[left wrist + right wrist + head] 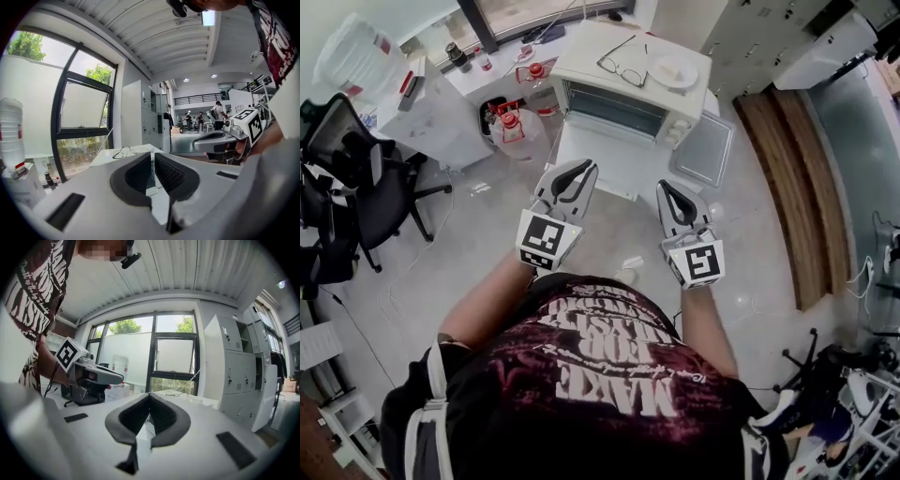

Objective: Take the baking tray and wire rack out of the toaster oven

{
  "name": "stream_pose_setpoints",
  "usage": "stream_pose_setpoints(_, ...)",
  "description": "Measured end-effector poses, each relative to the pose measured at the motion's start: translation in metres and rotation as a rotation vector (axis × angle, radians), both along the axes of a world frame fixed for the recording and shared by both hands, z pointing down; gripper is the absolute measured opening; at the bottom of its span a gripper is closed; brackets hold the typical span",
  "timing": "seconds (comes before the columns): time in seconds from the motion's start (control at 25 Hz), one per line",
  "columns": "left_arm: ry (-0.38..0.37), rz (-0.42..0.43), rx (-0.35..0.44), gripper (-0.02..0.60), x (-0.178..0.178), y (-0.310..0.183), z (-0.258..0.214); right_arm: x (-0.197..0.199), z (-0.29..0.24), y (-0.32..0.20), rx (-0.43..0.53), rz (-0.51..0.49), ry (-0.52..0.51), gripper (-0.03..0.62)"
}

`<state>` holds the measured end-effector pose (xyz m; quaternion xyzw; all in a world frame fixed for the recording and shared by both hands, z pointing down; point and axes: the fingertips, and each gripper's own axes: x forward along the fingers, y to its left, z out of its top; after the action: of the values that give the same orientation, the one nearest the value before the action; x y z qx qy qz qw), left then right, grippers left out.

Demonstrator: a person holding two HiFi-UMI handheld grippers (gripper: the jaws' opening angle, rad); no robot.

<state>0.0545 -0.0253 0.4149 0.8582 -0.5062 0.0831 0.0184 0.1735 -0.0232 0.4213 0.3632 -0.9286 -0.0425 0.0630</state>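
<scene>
Where the head view begins at its lower edge, we see the person's dark red printed T-shirt (600, 375) and two bare forearms reaching forward. Each hand carries a white two-jaw tool with a cube of black-and-white square markers at its rear. The left gripper (587, 169) has its ribbed dark pads closed to a thin slit, and nothing lies in that slit. The right gripper (667, 187) has its jaw tips pressed together and also holds nothing. Both tools are held side by side above the glossy grey floor (487, 244). They point toward the oven but stay apart from it and touch nothing. Beyond them stands the white box-shaped toaster oven (628, 89) at the back of a white low table (591, 164), with its dark front facing us. We cannot tell whether that front is shut glass or an open mouth, and no wire rack can be made out there. A shallow grey rectangular metal baking tray (705, 150) lies flat outside the oven, just beside its right side. On the oven's top rest a pair of dark-framed eyeglasses (623, 67) and, to their right, a round white plate (673, 70). A black wheeled office chair (380, 187) stands well apart at the left, and a dark-framed window (154, 352) closes the far wall.
</scene>
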Motion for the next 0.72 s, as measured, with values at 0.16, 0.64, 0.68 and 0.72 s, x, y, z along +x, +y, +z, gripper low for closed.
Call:
stream_pose_setpoints(0.16, -0.008, 0.155, 0.021, 0.02, -0.006, -0.003, -0.005, -0.064, -0.008, 0.004, -0.027, -0.022, -0.037, 0.003)
stream_pose_setpoints(0.64, 0.015, 0.397, 0.046, 0.003, -0.086, -0.012, -0.012, -0.2, -0.018, -0.008, -0.074, 0.09, -0.019, -0.011)
stream_pose_setpoints(0.68, 0.025, 0.411, 0.049, 0.003, -0.089, -0.012, -0.012, -0.204, -0.018, -0.007, -0.077, 0.093, -0.016, -0.011)
stream_pose_setpoints(0.72, 0.036, 0.422, 0.051, 0.003, -0.092, -0.012, -0.013, -0.207, -0.018, -0.007, -0.081, 0.091, -0.014, -0.011)
